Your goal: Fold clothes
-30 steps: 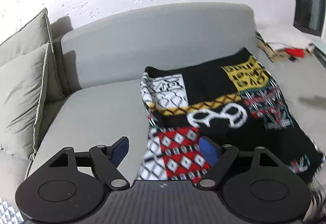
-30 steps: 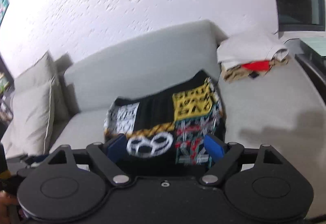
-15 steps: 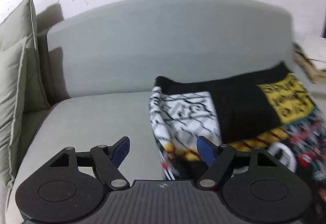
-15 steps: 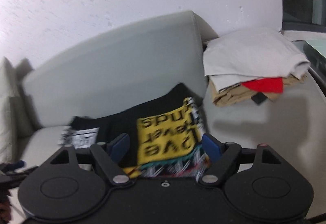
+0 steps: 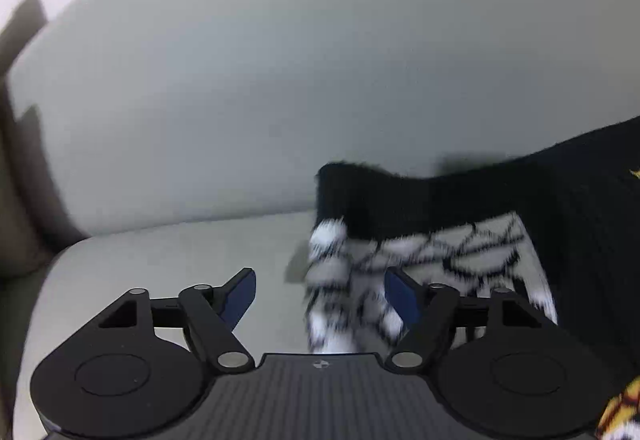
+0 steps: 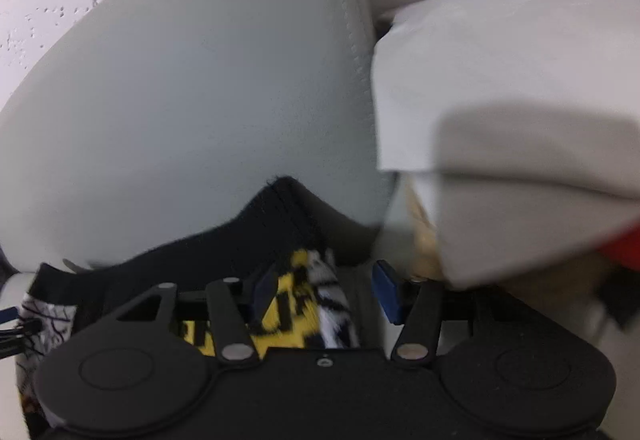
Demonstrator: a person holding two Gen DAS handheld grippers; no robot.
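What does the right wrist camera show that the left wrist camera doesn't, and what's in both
Only the right wrist view shows the stack of folded clothes, pale grey on top with red and tan layers beneath, plus the sweater's yellow lettered patch between the open right gripper. Only the left wrist view shows the sweater's white web-patterned patch, a brownish cushion edge and the open left gripper. Both show the black patchwork sweater and the grey sofa backrest.
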